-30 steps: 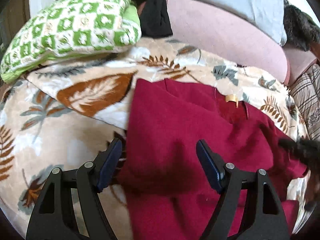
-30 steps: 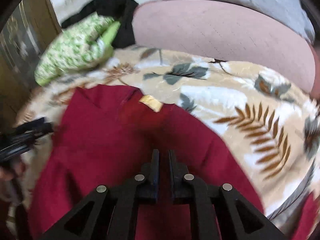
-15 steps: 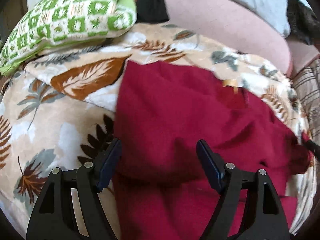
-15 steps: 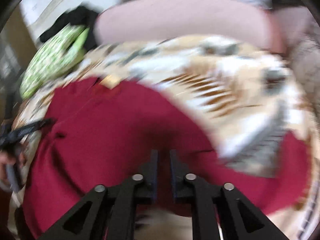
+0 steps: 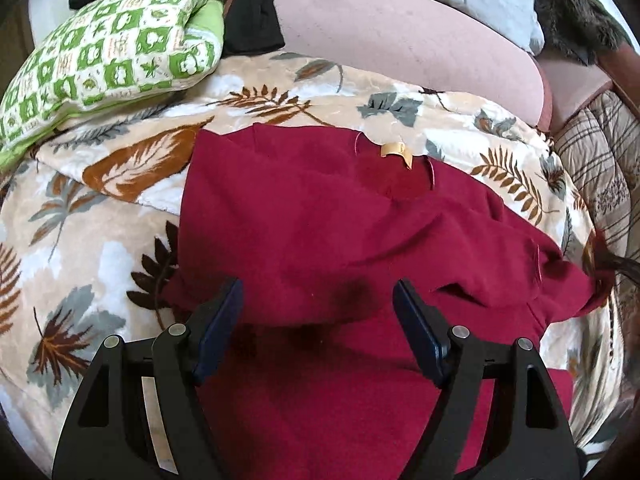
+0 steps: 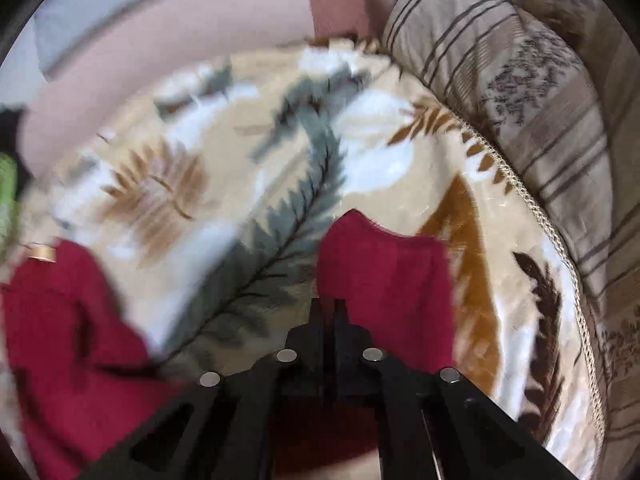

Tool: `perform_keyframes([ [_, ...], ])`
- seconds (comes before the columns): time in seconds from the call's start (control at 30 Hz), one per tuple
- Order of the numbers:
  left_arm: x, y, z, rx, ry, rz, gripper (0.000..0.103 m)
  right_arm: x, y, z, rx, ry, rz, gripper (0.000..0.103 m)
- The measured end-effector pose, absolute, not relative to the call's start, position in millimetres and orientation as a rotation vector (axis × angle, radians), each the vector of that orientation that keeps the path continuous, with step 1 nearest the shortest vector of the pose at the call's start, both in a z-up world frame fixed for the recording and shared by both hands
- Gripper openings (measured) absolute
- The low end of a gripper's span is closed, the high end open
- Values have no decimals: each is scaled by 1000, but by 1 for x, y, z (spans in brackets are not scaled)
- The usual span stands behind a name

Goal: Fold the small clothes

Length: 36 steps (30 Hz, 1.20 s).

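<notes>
Left hand-held gripper [image 5: 318,308] hangs with its jaws wide over the dark red garment [image 5: 360,240], nothing between its blue pads [image 5: 218,328]. That garment lies spread and rumpled on the leaf-patterned blanket [image 5: 100,248] directly ahead of and beneath it, a small tan label [image 5: 396,150] at the neckline on the far side. A green checked pillow [image 5: 112,44] sits far ahead to its left. Right hand-held gripper [image 6: 328,308] has its jaws pressed together, having just closed; a red flap [image 6: 384,276] of the garment lies just ahead and to their right, though whether cloth is pinched cannot be told. A striped quilt [image 6: 520,100] lies beyond on its right.
</notes>
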State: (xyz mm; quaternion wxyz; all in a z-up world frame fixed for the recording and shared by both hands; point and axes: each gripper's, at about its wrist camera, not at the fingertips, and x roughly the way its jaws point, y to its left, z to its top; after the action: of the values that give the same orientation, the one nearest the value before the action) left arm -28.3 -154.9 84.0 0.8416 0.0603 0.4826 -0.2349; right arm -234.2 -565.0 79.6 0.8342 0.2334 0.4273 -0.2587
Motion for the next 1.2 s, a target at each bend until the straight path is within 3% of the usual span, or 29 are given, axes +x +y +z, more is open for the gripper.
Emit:
perform_keyframes([
  [0.13,-32,-154,83,84,1033,-508,78,-307,-552,123,437,761,-448,3],
  [0.27,-40,-163,81,108,1043,-524,78,-369,-554,83,383,1028,-607,6],
  [0.33,-43,-166,83,115,1036,-532,78,-393,-563,66,480,1065,-643,8],
  [0.53,-45,-168,91,125,1020,-538,78,-397,-544,107,606,832,-606,19],
  [0.63,-43,-166,89,118,1020,-530,78,-398,-540,139,591,723,-661,33],
  [0.7,-41,-166,86,110,1034,-525,78,-392,-545,149,655,661,-612,58],
  [0.8,-44,-165,84,107,1034,-535,78,-368,-553,151,760,679,-509,59],
  [0.9,-46,-164,82,120,1034,-534,78,-327,-554,121,815,802,-468,68],
  [0.97,-44,-161,81,113,1041,-534,78,-307,-560,84,911,875,-463,68],
  [1.07,-42,-155,80,118,1041,-521,78,-300,-581,40,1166,802,-485,68],
  [1.13,-40,-150,80,112,1041,-515,78,-301,-590,16,1292,753,-498,63],
  [1.2,-38,-144,81,101,1039,-511,78,-300,-594,6,1321,755,-498,24],
])
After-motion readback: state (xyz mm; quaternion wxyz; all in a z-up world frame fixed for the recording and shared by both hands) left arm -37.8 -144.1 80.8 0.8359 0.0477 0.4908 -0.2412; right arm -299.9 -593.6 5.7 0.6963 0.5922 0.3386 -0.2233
